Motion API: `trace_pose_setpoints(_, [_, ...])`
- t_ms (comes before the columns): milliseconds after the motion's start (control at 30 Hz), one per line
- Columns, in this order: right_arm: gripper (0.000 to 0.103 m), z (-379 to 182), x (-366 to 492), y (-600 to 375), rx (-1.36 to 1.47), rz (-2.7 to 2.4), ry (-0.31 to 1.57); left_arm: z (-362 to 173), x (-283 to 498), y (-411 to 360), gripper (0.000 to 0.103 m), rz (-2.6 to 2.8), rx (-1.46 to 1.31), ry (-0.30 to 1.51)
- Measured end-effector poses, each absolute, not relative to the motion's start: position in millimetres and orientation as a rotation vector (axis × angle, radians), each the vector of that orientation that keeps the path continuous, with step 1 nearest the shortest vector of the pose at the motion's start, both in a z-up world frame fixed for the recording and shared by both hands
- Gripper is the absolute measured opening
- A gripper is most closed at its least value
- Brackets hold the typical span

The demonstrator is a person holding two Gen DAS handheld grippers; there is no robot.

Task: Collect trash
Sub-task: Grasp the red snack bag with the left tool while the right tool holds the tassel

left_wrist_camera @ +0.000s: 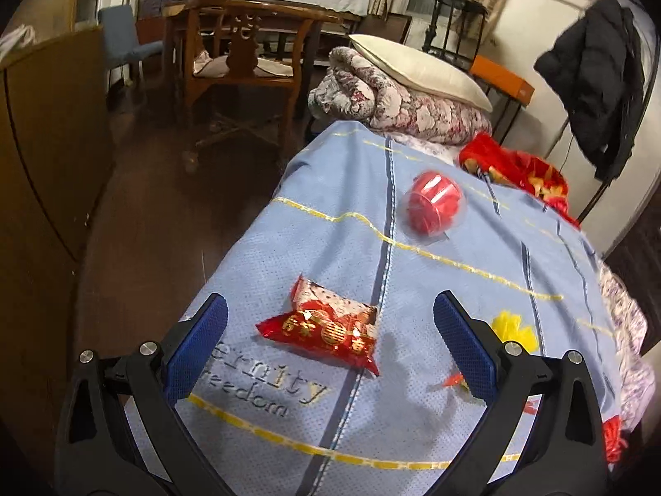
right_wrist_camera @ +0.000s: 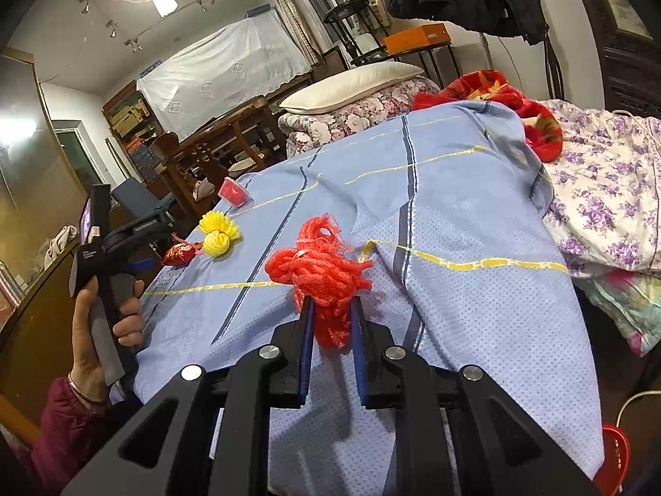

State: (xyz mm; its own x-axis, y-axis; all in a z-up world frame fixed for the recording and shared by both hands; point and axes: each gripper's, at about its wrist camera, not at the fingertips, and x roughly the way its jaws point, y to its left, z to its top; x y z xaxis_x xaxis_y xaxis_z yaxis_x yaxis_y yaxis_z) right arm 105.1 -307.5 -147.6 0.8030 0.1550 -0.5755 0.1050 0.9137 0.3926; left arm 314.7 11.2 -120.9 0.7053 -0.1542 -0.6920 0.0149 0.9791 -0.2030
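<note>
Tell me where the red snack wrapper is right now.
In the left wrist view the red snack wrapper lies on the blue bedspread, between the left gripper's open jaws, just above the embroidered lettering.

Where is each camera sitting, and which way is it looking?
Left wrist: on the left claw, looking down over the blue bedspread at a red snack wrapper; only its open fingers show.
Right wrist: on the right claw, shut on red foam netting; the person's left hand shows too.
Shared: bedspread, yellow foam net, red cup, pillow.
</note>
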Motion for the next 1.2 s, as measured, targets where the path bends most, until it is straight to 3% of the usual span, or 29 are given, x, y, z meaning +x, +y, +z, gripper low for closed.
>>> trace_pose_setpoints(100, [0.020,-148.6,106.4,-307.7,0.430,0.020,0.649,-123.5,318.2,12.6,0.096,-0.133,-0.206,0.805])
trace_pose_setpoints(167, [0.021,-148.3,105.9,-308.2,0.435,0.015,0.645,-123.5,319.3,10.5,0.090,-0.149,-0.199,0.810])
trace_pose_setpoints(300, [0.026,-151.0,104.9,-311.1,0.460,0.008,0.645,-128.4,324.7,5.1,0.064,-0.200,-0.197,0.847])
trace_pose_setpoints(400, [0.031,-151.3,103.5,-312.3,0.470,-0.002,0.641,-130.5,325.5,4.9,0.052,-0.222,-0.211,0.855])
trace_pose_setpoints(700, [0.037,-150.4,100.8,-313.8,0.471,-0.023,0.626,-116.4,299.4,9.0,0.051,-0.299,-0.252,0.730])
trace_pose_setpoints(767, [0.043,-149.8,99.2,-313.5,0.471,-0.023,0.617,-111.2,289.5,11.5,0.051,-0.320,-0.265,0.688])
trace_pose_setpoints(867, [0.064,-147.1,96.1,-313.8,0.478,-0.041,0.593,-105.7,269.1,12.5,0.051,-0.354,-0.267,0.651])
trace_pose_setpoints(933, [0.071,-144.8,95.4,-313.5,0.481,-0.052,0.578,-104.7,253.5,11.2,0.051,-0.381,-0.260,0.638])
trace_pose_setpoints(1200, [0.074,-137.9,115.7,-306.3,0.437,-0.068,0.567,-111.6,215.4,-6.9,0.051,-0.472,-0.201,0.658])
